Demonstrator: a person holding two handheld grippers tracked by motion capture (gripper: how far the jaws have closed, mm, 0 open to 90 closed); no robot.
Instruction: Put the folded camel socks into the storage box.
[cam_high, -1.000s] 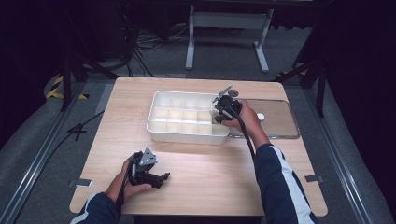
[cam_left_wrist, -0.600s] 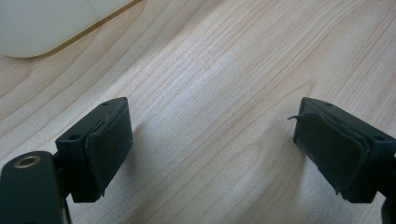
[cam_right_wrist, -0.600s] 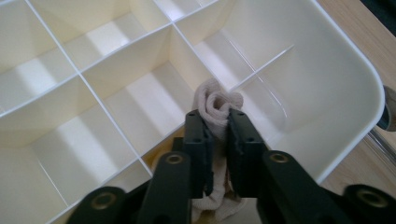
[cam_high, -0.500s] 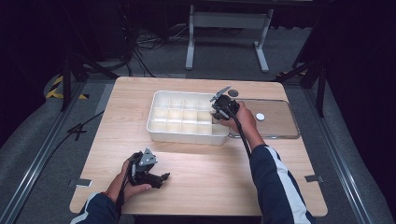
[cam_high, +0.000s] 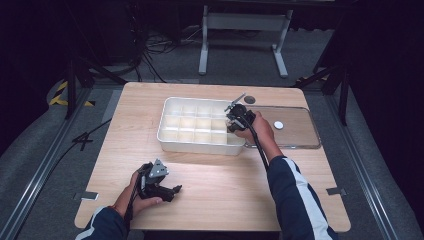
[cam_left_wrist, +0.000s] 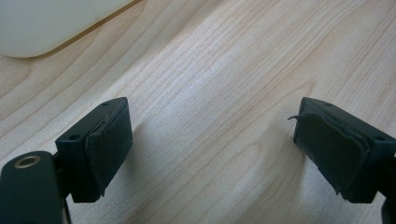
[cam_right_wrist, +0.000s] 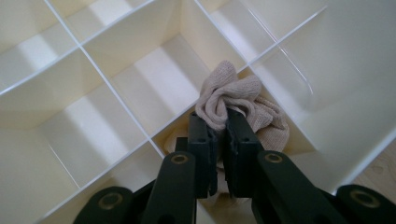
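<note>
**Right claw pinched on the cloth, directly above its cell**

High view: the white divided tray (cam_high: 200, 142) sits on the far half of the table (cam_high: 215, 200), its long sides running parallel to the table's far edge. The right gripper (cam_high: 234, 120) is poised over the tray's right end, pointing down into a cell next to the right-hand wall. A clear lid (cam_high: 295, 140) lies flat beside the tray near the table's right edge. The left gripper (cam_high: 172, 191) rests low by the near-left corner of the table, well apart from the tray, so the right hand is by far the nearer one to the work.

Left gripper view: the left claw's jaws stand wide apart with bare wood between them and nothing held; a rounded corner of the tray shows at the upper left.

Right gripper view: the jaws have just been closing and now stand nearly together, clamped on a fold of the beige cloth (cam_right_wrist: 233, 100). The cloth is bunched into a knot straight ahead of the tips, its bulk sitting in the cell below, against the dividers where four cells meet. With no long axis to speak of, what matters is that the bundle lies directly along the claw's line, so a straight lift, or a straight push down, should carry it without snagging the thin walls.
</note>
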